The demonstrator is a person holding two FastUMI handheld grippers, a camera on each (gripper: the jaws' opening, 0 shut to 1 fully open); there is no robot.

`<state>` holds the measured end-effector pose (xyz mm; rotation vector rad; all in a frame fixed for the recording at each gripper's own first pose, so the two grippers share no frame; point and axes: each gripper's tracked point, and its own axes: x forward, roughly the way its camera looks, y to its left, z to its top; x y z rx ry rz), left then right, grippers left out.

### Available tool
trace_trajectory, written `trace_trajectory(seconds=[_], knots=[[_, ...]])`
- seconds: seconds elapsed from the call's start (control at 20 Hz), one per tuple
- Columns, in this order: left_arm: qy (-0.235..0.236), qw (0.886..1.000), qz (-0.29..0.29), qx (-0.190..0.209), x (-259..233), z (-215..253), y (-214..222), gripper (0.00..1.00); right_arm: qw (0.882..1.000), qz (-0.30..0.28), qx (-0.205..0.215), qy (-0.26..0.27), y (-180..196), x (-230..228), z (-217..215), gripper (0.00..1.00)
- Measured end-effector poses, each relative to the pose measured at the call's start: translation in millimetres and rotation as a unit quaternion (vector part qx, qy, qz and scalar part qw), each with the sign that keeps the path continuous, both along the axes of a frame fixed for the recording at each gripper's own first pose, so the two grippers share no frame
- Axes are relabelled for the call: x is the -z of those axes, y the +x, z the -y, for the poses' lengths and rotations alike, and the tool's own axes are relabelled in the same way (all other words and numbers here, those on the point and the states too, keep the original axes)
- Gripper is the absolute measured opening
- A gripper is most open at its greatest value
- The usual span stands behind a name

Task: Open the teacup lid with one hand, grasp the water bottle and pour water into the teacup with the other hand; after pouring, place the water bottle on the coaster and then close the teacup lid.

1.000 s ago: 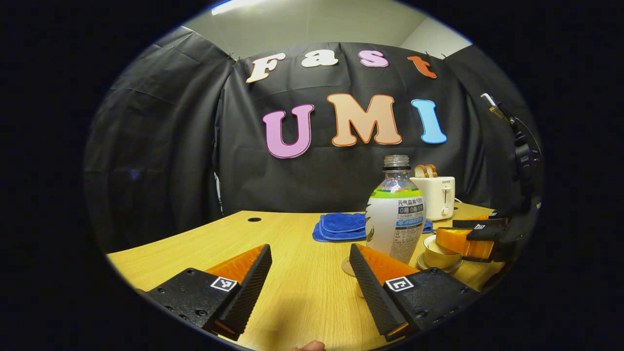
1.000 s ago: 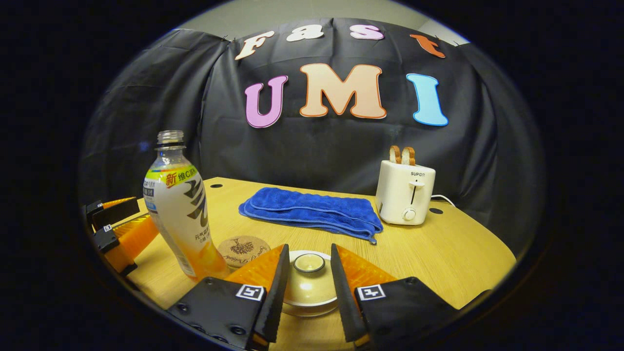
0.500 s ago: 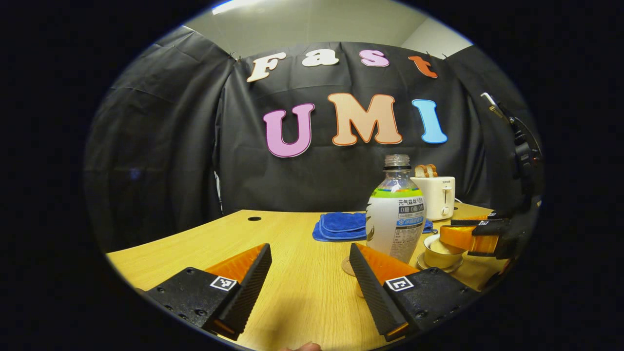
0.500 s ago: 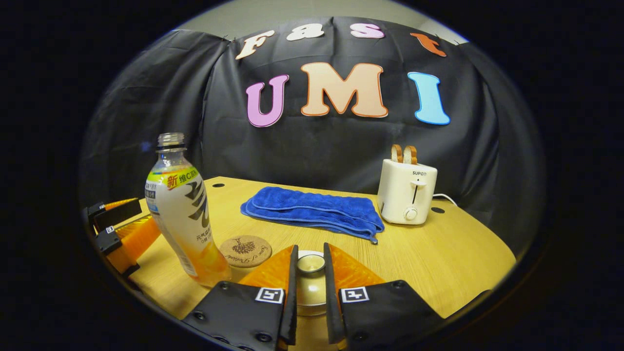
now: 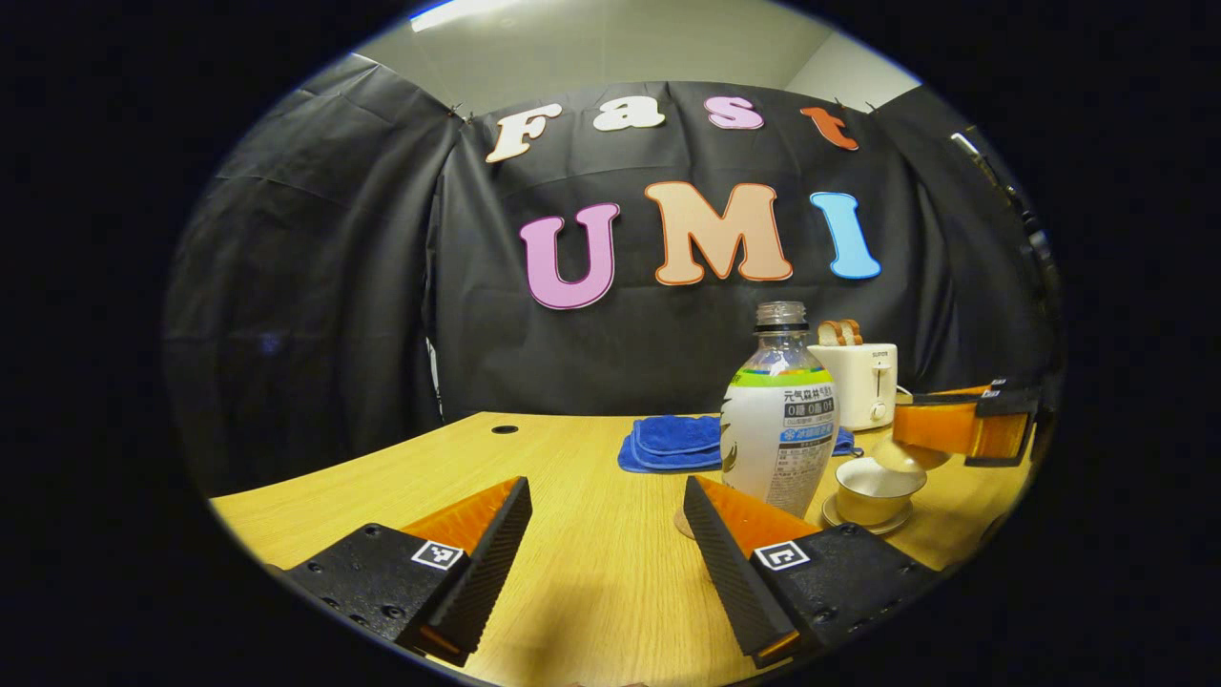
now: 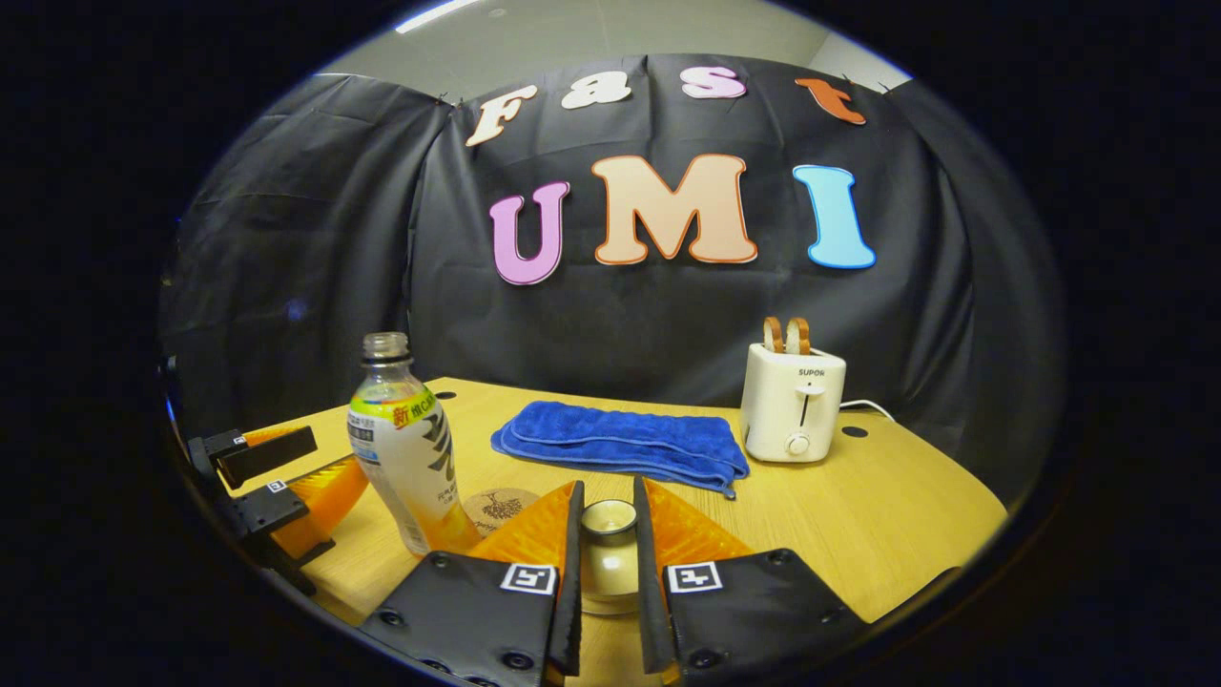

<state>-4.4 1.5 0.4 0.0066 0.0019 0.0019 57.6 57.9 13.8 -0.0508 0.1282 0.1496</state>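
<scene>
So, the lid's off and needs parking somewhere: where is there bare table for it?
Bare wood lies right of the teacup, in front of the toaster, and on the table left of the blue towel. It is crowded around the water bottle, coaster and left tool. The right tool holds the lid.

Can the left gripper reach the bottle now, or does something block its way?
Probably yes. The left gripper is open, and the bottle stands upright just ahead, slightly to one side. Bare table lies between them. The right gripper holds the lid off to the side.
</scene>
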Motion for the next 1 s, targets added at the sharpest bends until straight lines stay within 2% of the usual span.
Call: trace_trajectory(seconds=[0.45,0.6,0.85,1.0], knots=[[-0.003,1.0,0.002,-0.004,-1,-1,1,0.94,1.0,0.012,0.002,0.013,-30,-13,21,0.28],[-0.006,1.0,0.005,0.02,-1,7,-2,0.94,1.0,0.01,0.004,0.027,-34,-15,28,0.28],[-0.008,0.999,0.009,0.049,-3,13,-19,0.94,1.0,0.013,0.012,0.017,-39,-14,40,0.28],[-0.014,0.996,0.011,0.089,-4,30,-33,0.95,1.0,0.007,0.007,0.025,-42,-10,39,0.28]])
